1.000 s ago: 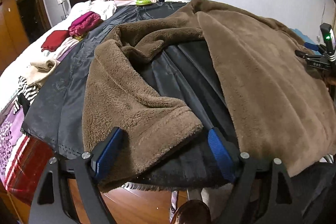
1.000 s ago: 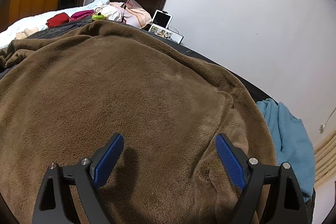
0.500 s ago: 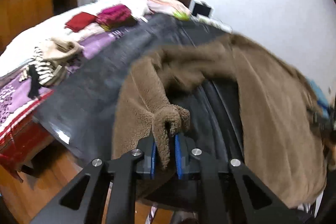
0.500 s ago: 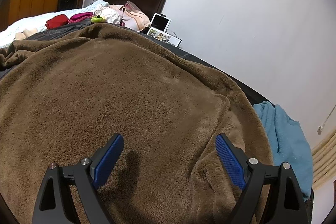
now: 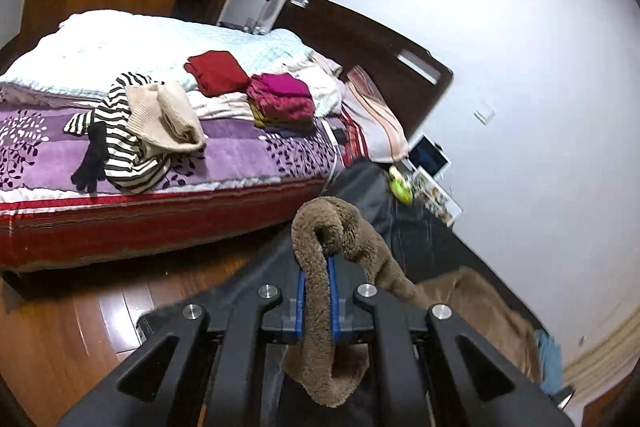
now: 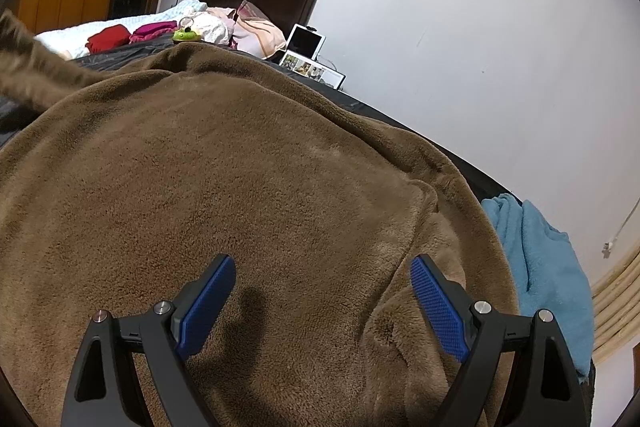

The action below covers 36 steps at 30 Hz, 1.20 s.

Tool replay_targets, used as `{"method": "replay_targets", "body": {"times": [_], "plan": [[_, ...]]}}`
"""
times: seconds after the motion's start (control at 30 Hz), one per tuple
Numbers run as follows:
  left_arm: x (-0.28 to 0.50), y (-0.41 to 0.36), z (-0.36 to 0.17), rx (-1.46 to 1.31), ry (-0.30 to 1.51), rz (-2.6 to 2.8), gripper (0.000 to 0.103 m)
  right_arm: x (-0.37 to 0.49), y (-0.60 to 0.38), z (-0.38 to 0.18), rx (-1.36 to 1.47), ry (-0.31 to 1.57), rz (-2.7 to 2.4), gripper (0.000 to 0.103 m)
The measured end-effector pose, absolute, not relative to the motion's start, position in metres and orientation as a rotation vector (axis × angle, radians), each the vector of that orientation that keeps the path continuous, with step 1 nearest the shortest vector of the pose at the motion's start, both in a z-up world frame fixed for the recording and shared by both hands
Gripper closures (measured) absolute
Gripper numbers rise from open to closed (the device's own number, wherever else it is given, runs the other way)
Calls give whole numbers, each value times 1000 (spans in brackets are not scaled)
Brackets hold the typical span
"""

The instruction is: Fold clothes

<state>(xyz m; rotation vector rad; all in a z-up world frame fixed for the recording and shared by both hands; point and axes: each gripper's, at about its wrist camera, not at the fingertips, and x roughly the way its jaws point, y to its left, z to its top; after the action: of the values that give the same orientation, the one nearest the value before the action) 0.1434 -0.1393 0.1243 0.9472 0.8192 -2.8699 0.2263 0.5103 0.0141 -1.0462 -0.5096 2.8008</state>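
A brown fleece garment (image 6: 240,187) lies spread over a dark sheet (image 6: 128,49) on a table. My left gripper (image 5: 318,267) is shut on the cuff of the garment's sleeve (image 5: 320,307) and holds it lifted, with the cuff curling over the fingertips. The lifted sleeve also shows in the right wrist view (image 6: 36,67) at the far left. My right gripper (image 6: 320,291) is open and empty, just above the garment's body near its right side.
A bed (image 5: 240,155) with a purple cover holds folded red (image 5: 216,71) and magenta (image 5: 280,99) clothes and a striped and cream pile (image 5: 140,123). A blue towel (image 6: 540,267) lies right of the garment. A tablet (image 6: 306,41) and green toy (image 6: 186,35) stand at the far end.
My left gripper shut on the sleeve cuff and raised it, swinging to face the bed. My right gripper stayed open over the garment.
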Motion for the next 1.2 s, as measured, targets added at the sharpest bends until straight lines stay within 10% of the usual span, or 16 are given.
{"method": "replay_targets", "body": {"times": [0.37, 1.2], "plan": [[74, -158, 115, 1038, 945, -2727, 93, 230, 511, 9, -1091, -545, 2807, 13], [13, 242, 158, 1489, 326, -3288, 93, 248, 547, 28, -1041, -107, 3016, 13]]}}
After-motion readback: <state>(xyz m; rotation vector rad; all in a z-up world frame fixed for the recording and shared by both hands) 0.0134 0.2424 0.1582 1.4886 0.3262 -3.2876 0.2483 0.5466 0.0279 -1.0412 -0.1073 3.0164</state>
